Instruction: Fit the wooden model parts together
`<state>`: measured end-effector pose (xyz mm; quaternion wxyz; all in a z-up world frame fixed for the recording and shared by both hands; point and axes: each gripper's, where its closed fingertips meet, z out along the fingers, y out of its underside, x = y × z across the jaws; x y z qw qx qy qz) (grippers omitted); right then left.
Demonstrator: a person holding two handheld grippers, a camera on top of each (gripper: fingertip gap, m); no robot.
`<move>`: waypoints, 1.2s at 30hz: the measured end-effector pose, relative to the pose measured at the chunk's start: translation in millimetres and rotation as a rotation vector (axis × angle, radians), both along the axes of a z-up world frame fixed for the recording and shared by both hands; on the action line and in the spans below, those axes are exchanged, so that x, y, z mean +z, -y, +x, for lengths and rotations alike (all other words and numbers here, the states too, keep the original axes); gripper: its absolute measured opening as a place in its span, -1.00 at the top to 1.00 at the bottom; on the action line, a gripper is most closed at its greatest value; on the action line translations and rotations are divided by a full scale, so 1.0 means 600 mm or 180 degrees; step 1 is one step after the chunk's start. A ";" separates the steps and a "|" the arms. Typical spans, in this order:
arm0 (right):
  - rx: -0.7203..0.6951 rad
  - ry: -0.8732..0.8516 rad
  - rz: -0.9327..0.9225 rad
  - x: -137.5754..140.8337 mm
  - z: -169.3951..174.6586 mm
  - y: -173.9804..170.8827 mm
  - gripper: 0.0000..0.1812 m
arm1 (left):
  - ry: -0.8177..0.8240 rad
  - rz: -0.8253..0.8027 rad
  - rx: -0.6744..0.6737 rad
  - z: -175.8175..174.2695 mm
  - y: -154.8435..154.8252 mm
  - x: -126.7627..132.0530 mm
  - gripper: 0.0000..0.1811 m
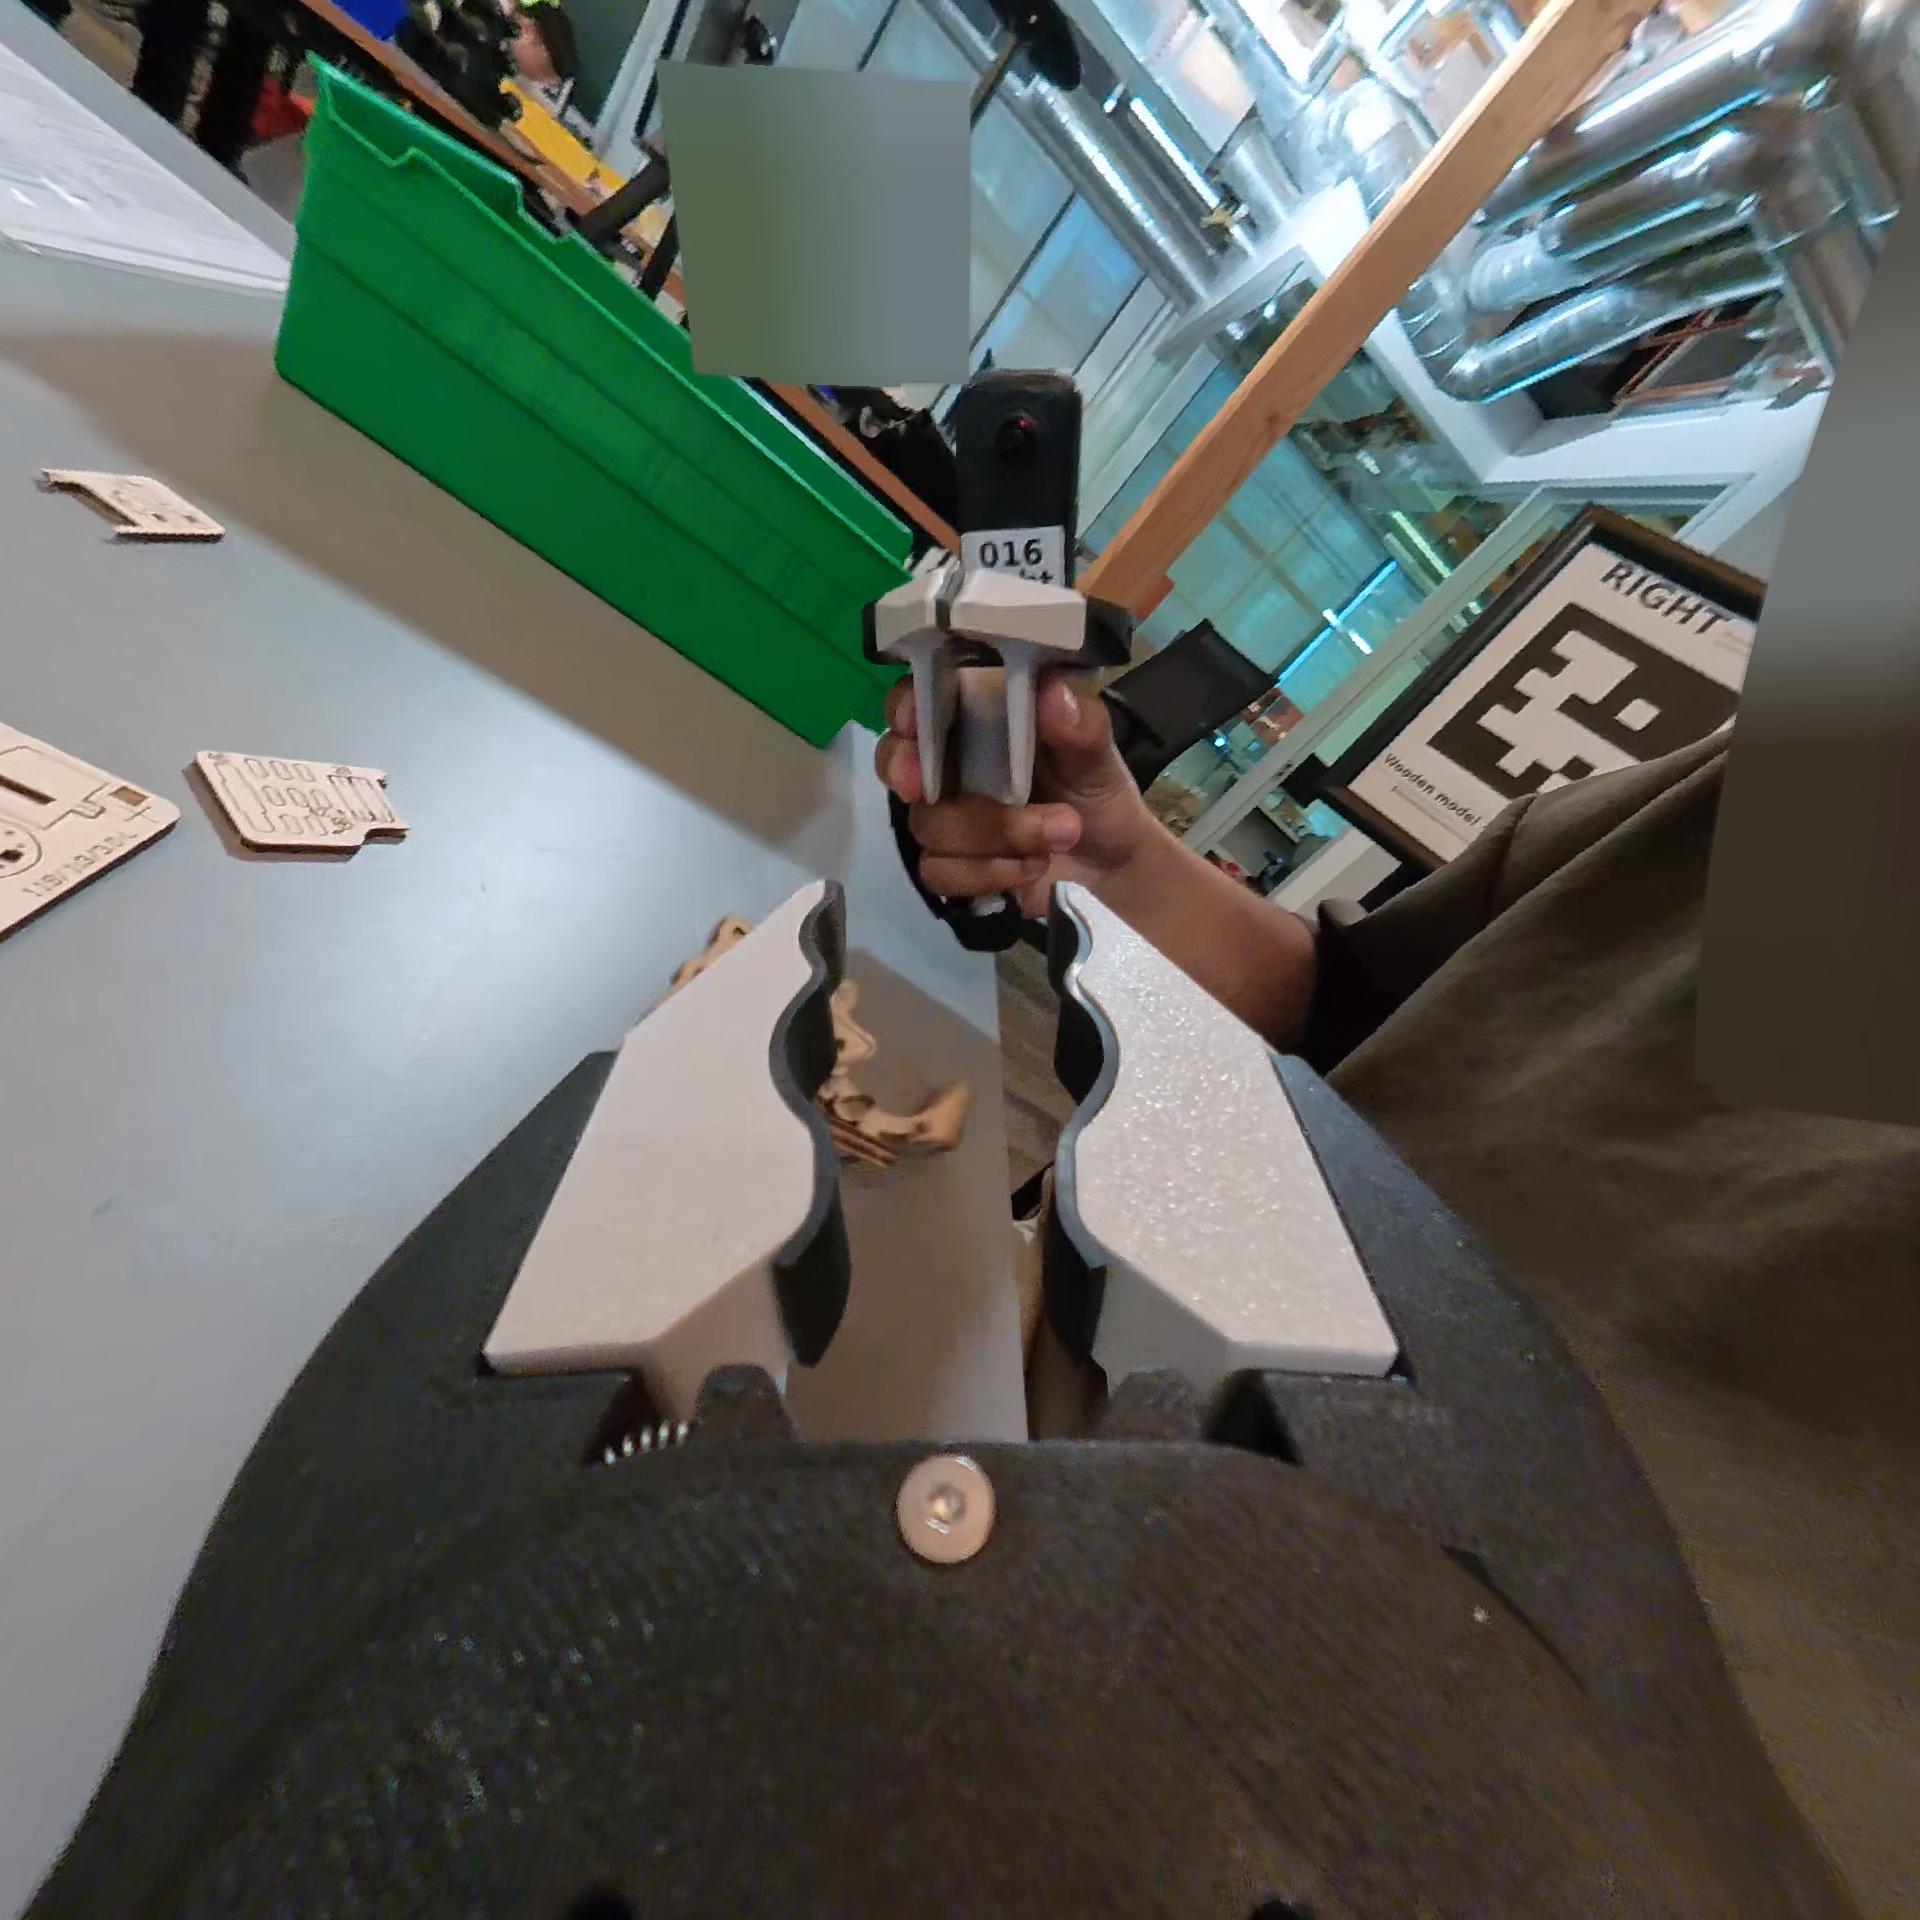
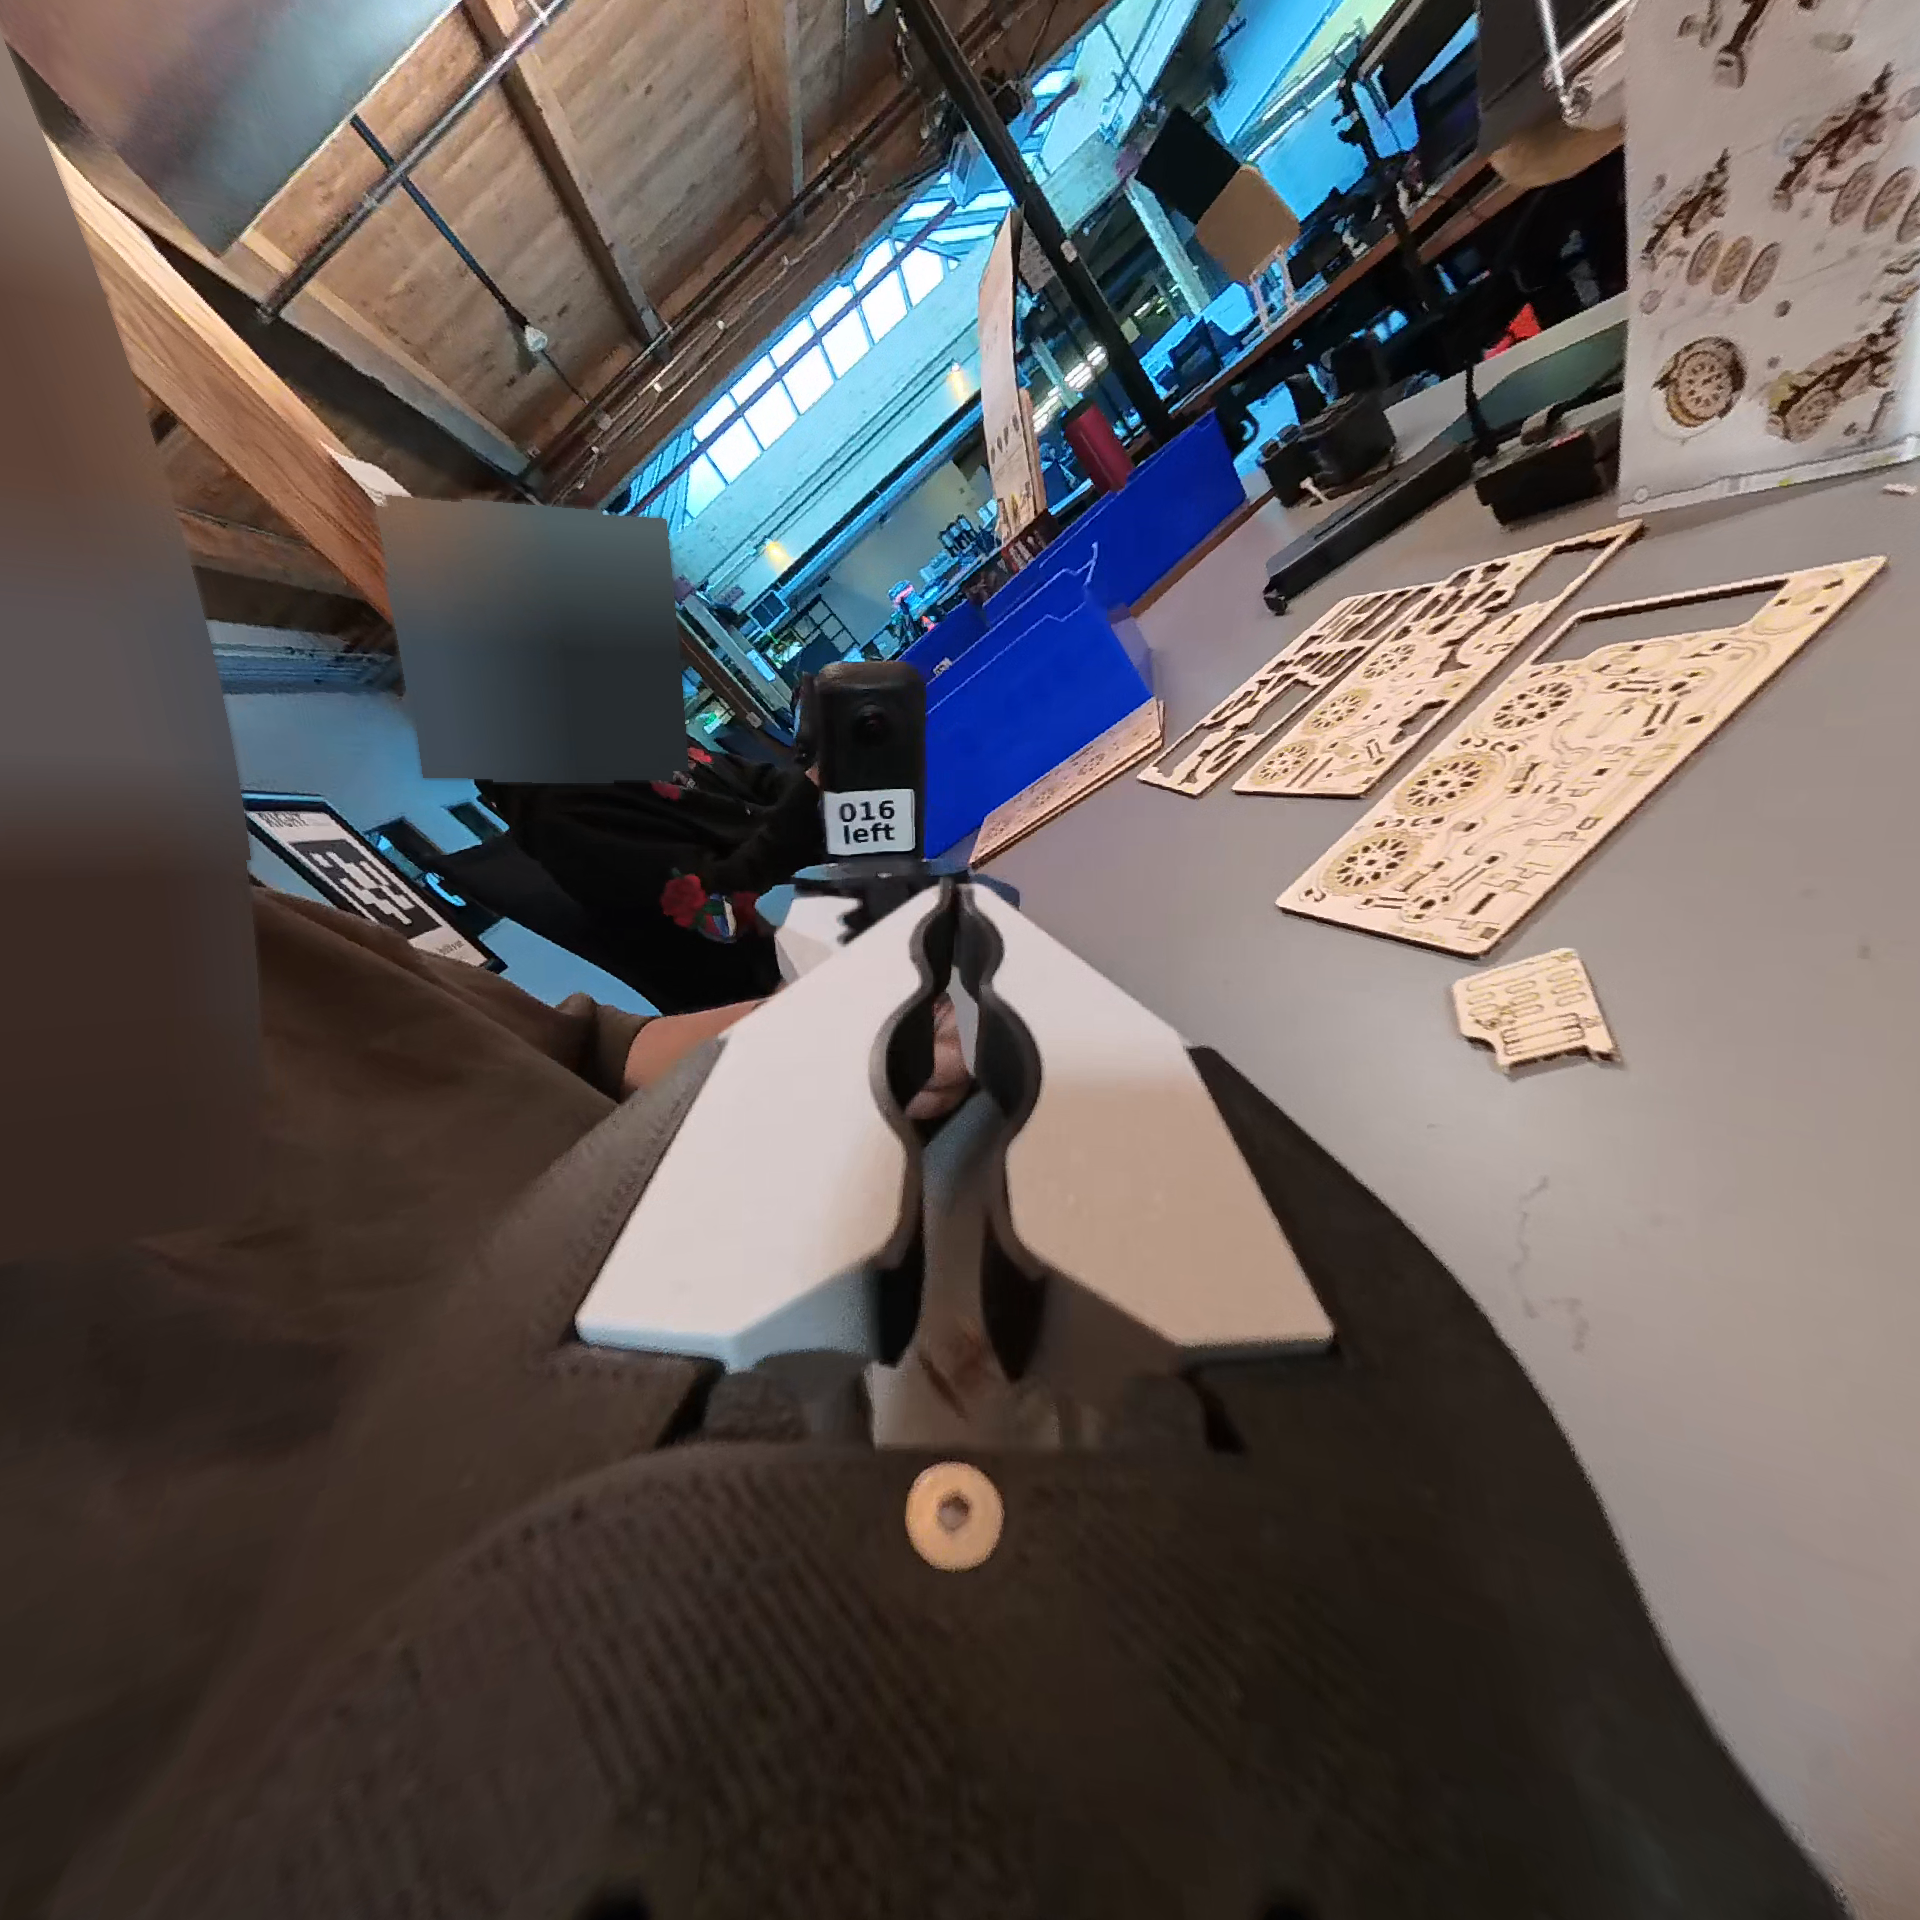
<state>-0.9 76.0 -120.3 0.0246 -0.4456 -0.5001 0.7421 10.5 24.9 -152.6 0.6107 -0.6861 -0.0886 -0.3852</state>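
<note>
My left gripper (image 1: 943, 920) is open and empty, held over the grey table (image 1: 312, 1091). A small pile of light wooden model parts (image 1: 883, 1117) lies on the table just beyond its left finger (image 1: 707, 1122). My right gripper (image 2: 951, 899) is shut with nothing seen between its wavy pads. It also shows in the left wrist view (image 1: 977, 769), held up by a hand and facing my left gripper. Laser-cut wooden sheets (image 2: 1558, 748) and a small wooden panel (image 2: 1538, 1008) lie on the table to its right. The left gripper's camera (image 2: 868, 748) shows beyond it.
A green bin (image 1: 582, 436) stands at the back of the table. Small wooden panels (image 1: 301, 805) lie at the left. Blue bins (image 2: 1039, 707) and a hanging instruction sheet (image 2: 1766, 260) stand at the far side. A framed marker sign (image 1: 1558, 707) and the person's sleeve (image 1: 1558, 1039) are close by. About 7 cm separates my left fingertips from my right.
</note>
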 end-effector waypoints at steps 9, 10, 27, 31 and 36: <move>-0.0178 0.0372 0.0479 -0.054 -0.012 -0.023 0.98 | -0.0022 -0.0406 0.0375 -0.035 -0.010 -0.032 0.63; -0.0155 0.0494 0.0590 -0.070 -0.012 -0.024 0.92 | -0.0003 -0.0424 0.0374 -0.036 -0.010 -0.034 0.64; 0.0526 0.1789 0.0607 -0.171 0.024 0.017 0.86 | 0.0020 -0.0604 0.0212 -0.022 -0.013 -0.048 0.73; 0.0593 0.1863 0.0556 -0.177 0.028 0.021 0.88 | 0.0015 -0.0617 0.0193 -0.019 -0.013 -0.049 0.74; 0.0708 0.1907 0.0421 -0.175 0.033 0.029 0.90 | 0.0016 -0.0630 0.0181 -0.018 -0.014 -0.050 0.75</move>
